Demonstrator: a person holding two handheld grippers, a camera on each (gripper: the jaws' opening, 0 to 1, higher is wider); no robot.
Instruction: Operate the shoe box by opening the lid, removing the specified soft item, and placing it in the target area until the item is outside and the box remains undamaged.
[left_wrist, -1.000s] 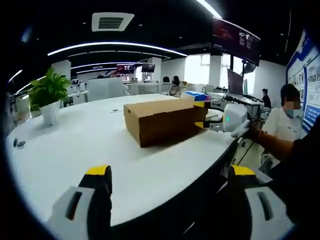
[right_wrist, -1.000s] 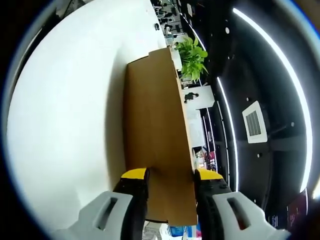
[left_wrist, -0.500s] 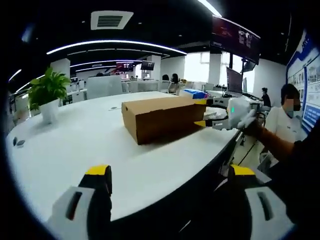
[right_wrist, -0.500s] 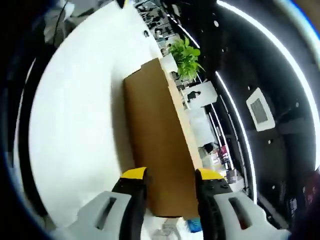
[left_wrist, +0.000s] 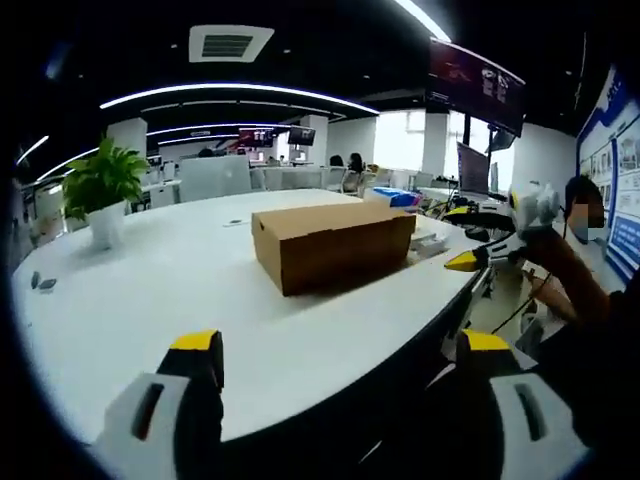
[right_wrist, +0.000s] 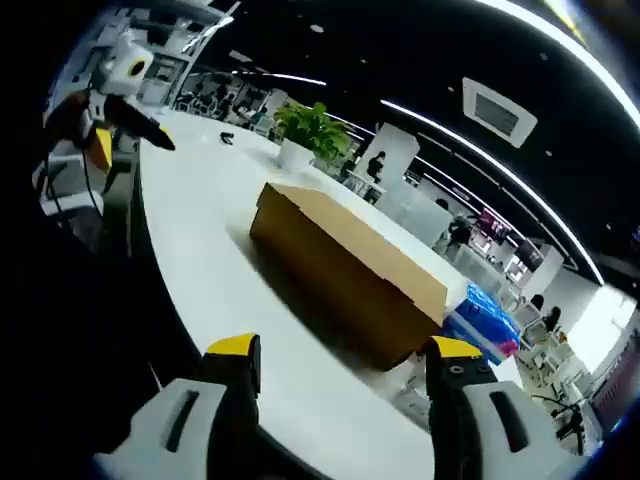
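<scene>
Right gripper (right_wrist: 340, 360), white-bodied with yellow-tipped jaws, spread wide, nothing between them. Hangs off the table's edge, well short of the closed brown cardboard shoe box (right_wrist: 345, 272), which lies ahead and slightly above the jaw tips in the right gripper view. Lid down flat, no gap showing.

Left gripper (left_wrist: 340, 355): same build, jaws also wide and empty, held low at the near rim of the round white table (left_wrist: 150, 300). Box sits well ahead of it, roughly centred between the jaws. Right gripper shows off to this one's right (left_wrist: 478, 258), clear of the box's end.

Soft item: not visible, presumably inside.

Beyond the box from the right gripper: blue packet (right_wrist: 490, 318) just past its far end. Potted green plant (left_wrist: 98, 190) well off to the left gripper's left.

Risks, as judged:
- Neither gripper touches the box. Lifting the lid with one gripper alone could drag or tip the light carton across the smooth top (nothing pins it)
- Box end lies near the table edge on the right gripper's side; a push from the left could slide it off
- Hard yellow tips pinching thin card may crease or tear the lid rim
- Blue packet crowds one end; a swung lid or reaching jaw could knock it
</scene>
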